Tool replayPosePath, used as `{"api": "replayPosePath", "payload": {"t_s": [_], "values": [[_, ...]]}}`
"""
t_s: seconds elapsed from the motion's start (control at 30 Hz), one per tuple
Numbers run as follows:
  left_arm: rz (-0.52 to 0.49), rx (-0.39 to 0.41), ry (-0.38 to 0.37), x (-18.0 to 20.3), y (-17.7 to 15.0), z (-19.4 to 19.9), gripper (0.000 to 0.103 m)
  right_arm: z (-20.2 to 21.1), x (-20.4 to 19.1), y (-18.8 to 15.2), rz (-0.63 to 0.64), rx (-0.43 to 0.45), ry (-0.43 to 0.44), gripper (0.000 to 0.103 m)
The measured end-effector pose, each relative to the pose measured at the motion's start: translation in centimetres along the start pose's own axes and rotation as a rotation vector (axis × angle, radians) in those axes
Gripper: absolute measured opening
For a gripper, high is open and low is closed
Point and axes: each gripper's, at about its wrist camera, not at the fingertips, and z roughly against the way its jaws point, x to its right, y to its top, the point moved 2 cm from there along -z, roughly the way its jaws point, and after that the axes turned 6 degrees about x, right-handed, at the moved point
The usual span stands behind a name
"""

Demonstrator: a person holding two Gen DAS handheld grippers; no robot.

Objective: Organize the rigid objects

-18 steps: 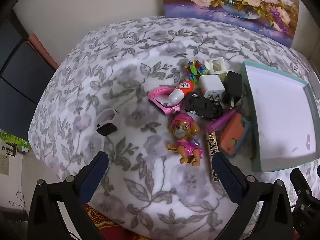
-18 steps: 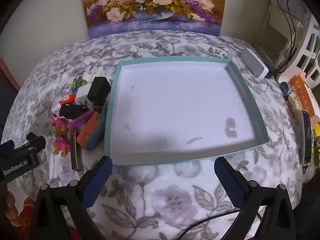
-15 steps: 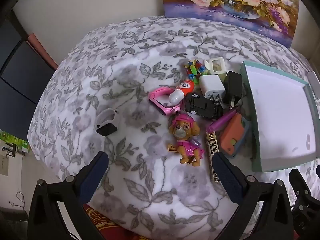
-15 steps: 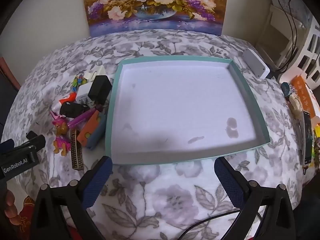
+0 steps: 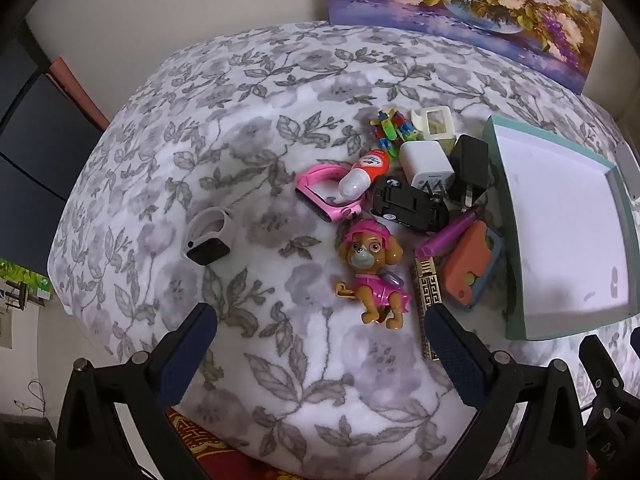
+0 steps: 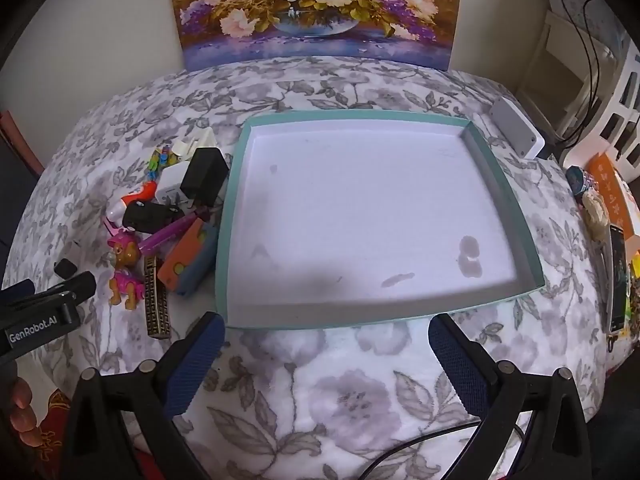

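Left wrist view: two chargers, white (image 5: 427, 163) and black (image 5: 469, 169), one tray (image 5: 495, 224), both grippers (image 5: 320, 332) (image 6: 326, 340) spread apart, holding nothing.

Dim soft indoor light, heavy fisheye bend, dark vignette corners, soft shadow in tray (image 6: 304, 280), slight blur.

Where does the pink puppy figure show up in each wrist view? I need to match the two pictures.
Left wrist: the pink puppy figure lies just right of centre, ahead of the open left gripper.
Right wrist: the puppy figure is at the far left, mid-height.
Shared landmark: the teal tray, right of the puppy in both views.
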Motion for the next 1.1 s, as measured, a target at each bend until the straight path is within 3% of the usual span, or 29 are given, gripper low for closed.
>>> {"api": "replayPosePath", "payload": {"t_s": [1.1], "values": [[-0.025, 0.002, -0.013, 0.23, -0.01, -0.01, 0.103, -0.64, 0.59, 0.07, -0.001, -0.028, 0.0, 0.103]]}}
